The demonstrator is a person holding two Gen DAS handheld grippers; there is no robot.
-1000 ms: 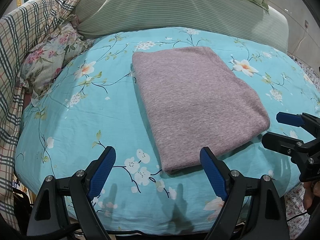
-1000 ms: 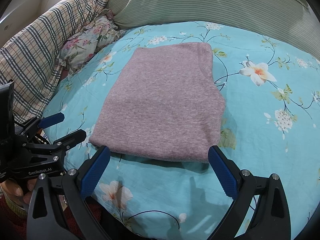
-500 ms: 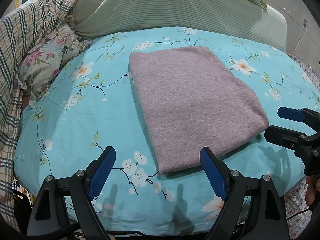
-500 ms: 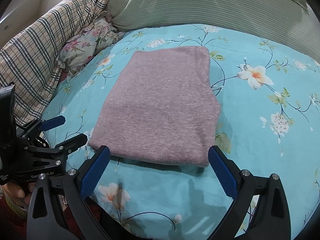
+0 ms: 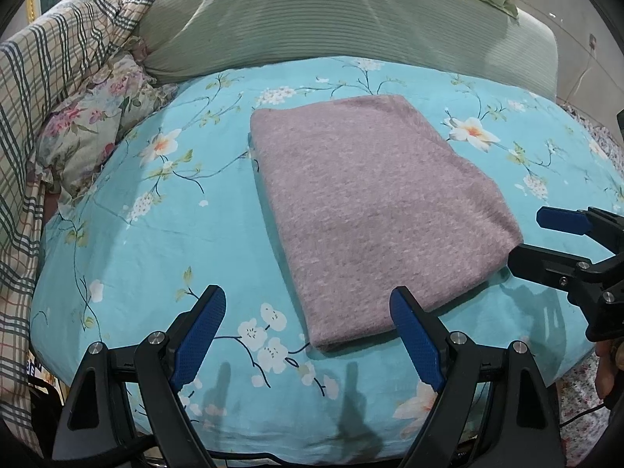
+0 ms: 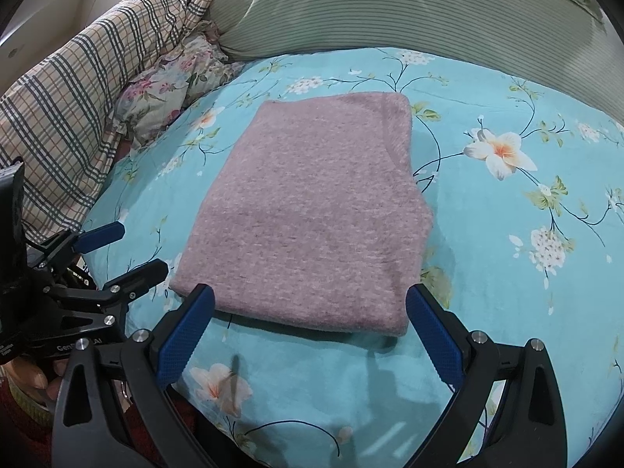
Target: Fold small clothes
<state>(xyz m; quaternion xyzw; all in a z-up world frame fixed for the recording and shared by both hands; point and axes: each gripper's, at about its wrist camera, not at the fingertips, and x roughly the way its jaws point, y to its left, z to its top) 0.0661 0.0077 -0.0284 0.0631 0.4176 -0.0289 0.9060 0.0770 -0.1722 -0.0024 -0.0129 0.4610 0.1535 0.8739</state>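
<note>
A mauve knit garment lies folded into a neat rectangle on the turquoise floral bedsheet; it also shows in the right wrist view. My left gripper is open and empty, just short of the garment's near left corner. My right gripper is open and empty, its blue pads either side of the garment's near edge without touching it. Each gripper shows in the other's view, the right one at the garment's right side, the left one at its left.
A striped green pillow lies across the back. A plaid quilt and a floral pillow are heaped at the left. The bed's front edge drops off just under the grippers.
Both grippers have drawn back slightly from the garment and stayed open. The garment has not moved.
</note>
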